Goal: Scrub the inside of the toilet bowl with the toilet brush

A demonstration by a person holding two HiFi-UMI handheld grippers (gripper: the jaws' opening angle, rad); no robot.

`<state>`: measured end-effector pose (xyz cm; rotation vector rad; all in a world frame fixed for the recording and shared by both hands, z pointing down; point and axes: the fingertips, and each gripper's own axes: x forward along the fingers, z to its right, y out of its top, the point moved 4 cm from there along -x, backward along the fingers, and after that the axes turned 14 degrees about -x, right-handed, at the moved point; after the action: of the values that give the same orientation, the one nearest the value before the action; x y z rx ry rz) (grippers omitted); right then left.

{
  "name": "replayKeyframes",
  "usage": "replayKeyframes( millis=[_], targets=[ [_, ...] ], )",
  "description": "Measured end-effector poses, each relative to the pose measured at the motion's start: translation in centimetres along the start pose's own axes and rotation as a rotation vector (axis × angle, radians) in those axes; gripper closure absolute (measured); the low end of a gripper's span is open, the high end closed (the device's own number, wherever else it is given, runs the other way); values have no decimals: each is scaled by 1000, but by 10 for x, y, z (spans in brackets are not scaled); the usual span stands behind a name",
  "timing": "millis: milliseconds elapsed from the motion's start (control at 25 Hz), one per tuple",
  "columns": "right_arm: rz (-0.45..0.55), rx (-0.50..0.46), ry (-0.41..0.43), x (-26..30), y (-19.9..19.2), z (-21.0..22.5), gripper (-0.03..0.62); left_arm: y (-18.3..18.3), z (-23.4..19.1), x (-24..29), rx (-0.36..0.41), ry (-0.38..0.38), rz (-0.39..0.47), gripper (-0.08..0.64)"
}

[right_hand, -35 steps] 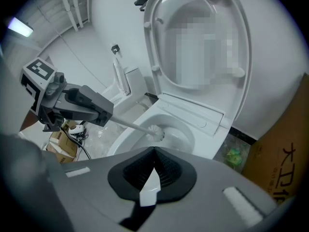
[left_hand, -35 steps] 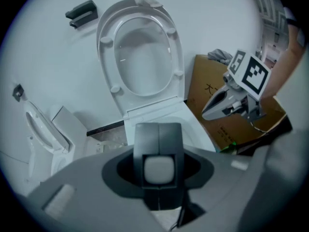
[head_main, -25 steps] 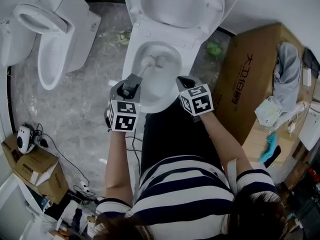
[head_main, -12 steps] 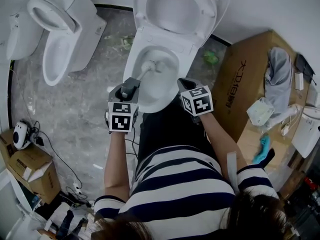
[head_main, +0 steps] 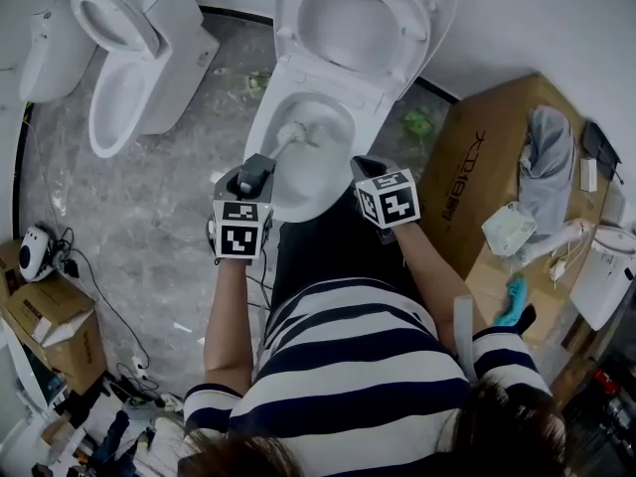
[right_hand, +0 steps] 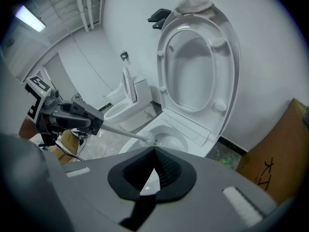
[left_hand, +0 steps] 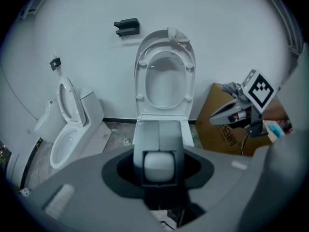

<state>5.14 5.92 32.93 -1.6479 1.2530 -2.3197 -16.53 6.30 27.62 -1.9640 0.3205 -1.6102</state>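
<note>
The white toilet bowl point(head_main: 333, 117) stands open, its seat and lid point(head_main: 358, 18) tipped up against the wall. A toilet brush point(head_main: 291, 133) has its bristle head inside the bowl at the left side. Its thin handle point(head_main: 275, 151) runs back to my left gripper point(head_main: 256, 172), which is shut on it. In the left gripper view the handle's rounded end point(left_hand: 158, 165) sits between the jaws. My right gripper point(head_main: 364, 166) hovers over the bowl's near right rim, shut and holding nothing. In the right gripper view the brush point(right_hand: 150, 139) touches the bowl point(right_hand: 171, 138) beside the left gripper point(right_hand: 79, 116).
A second toilet point(head_main: 124, 87) stands to the left on the grey marble floor point(head_main: 169, 217). A large cardboard box point(head_main: 487, 157) with cloths on it is close on the right. Smaller boxes point(head_main: 45, 316) and cables point(head_main: 99, 296) lie at the left.
The head camera has drifted, so the room sits a little differently in frame. Both grippers and the brush stay in about the same place over the bowl.
</note>
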Motion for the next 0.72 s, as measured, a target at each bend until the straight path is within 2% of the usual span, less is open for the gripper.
replayKeyframes(
  millis=[720],
  targets=[
    [35,-23,18,-11,2,-3,598,-6,8,-13,-3,34,19,560]
  ],
)
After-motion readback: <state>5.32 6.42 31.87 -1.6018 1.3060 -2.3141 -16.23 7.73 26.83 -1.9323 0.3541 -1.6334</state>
